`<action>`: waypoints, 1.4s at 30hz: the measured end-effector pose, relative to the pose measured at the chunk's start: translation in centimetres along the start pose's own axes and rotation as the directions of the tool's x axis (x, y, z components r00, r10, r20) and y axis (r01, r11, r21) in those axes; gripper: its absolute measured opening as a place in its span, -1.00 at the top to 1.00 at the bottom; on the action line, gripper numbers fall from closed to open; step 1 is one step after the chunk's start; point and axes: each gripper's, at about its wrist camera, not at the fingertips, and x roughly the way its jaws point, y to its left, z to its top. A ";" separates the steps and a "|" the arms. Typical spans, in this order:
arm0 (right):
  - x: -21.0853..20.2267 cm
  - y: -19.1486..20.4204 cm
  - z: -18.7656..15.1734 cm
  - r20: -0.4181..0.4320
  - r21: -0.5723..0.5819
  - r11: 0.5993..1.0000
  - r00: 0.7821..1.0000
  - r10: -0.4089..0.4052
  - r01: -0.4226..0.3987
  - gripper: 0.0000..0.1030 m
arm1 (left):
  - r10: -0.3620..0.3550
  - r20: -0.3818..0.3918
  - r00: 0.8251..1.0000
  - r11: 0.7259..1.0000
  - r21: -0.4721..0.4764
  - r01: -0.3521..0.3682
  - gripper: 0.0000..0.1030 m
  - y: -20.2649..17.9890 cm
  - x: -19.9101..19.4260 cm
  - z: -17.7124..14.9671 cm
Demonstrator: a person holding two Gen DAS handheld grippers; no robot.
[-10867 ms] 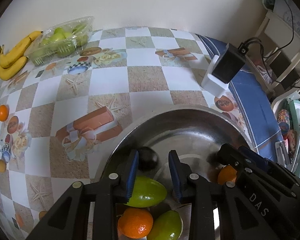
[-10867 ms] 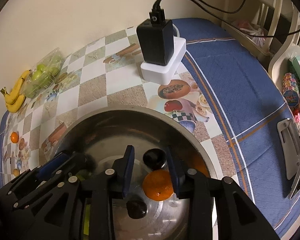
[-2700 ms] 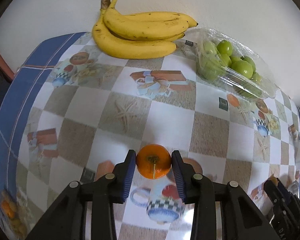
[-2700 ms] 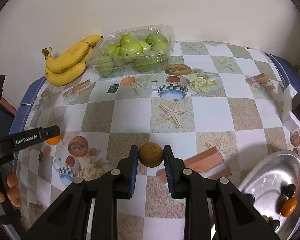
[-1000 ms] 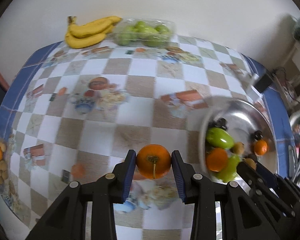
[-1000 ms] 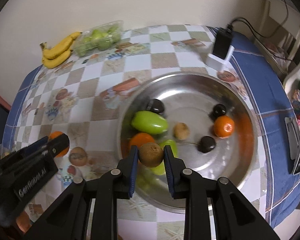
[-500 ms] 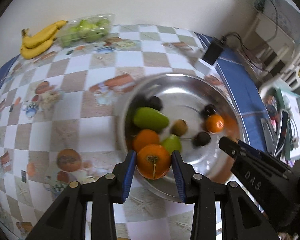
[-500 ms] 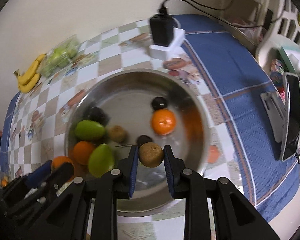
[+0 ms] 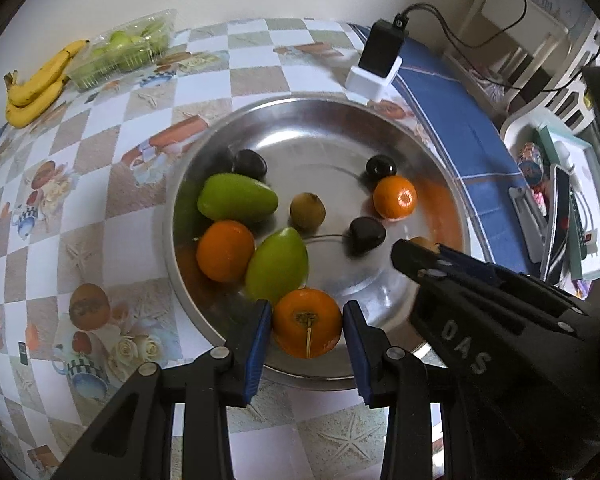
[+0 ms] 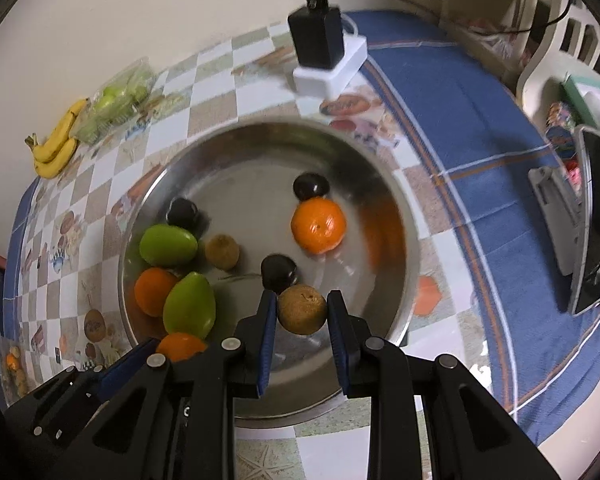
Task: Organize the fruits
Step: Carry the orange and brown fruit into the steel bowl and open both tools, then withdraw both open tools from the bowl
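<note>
My left gripper (image 9: 306, 330) is shut on an orange (image 9: 307, 328), over the near rim of a round steel bowl (image 9: 320, 120). My right gripper (image 10: 302, 314) is shut on a brown kiwi (image 10: 302, 309), above the bowl's (image 10: 260, 148) near side; it also shows in the left wrist view as the right gripper (image 9: 412, 250). In the bowl lie two green mangoes (image 9: 236, 198) (image 9: 278, 266), two oranges (image 9: 225, 251) (image 9: 395, 197), a kiwi (image 9: 307, 211) and three dark plums (image 9: 367, 234).
At the far left of the chequered tablecloth (image 9: 120, 216) lie bananas (image 9: 36, 84) and a clear tray of green fruit (image 9: 128, 52). A black charger on a white block (image 9: 378, 58) stands behind the bowl. A chair with a phone and clutter (image 10: 592, 216) is at the right.
Both grippers have travelled right from the tablecloth to over the bowl and dropped a little, each still holding its fruit. The bowl now fills the middle of both views.
</note>
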 end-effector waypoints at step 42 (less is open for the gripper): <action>-0.3 -0.6 -0.1 0.002 0.054 0.999 1.000 0.005 -0.005 0.47 | 0.095 0.048 0.994 0.984 -0.159 -0.086 0.09 5.9 -2.1 0.9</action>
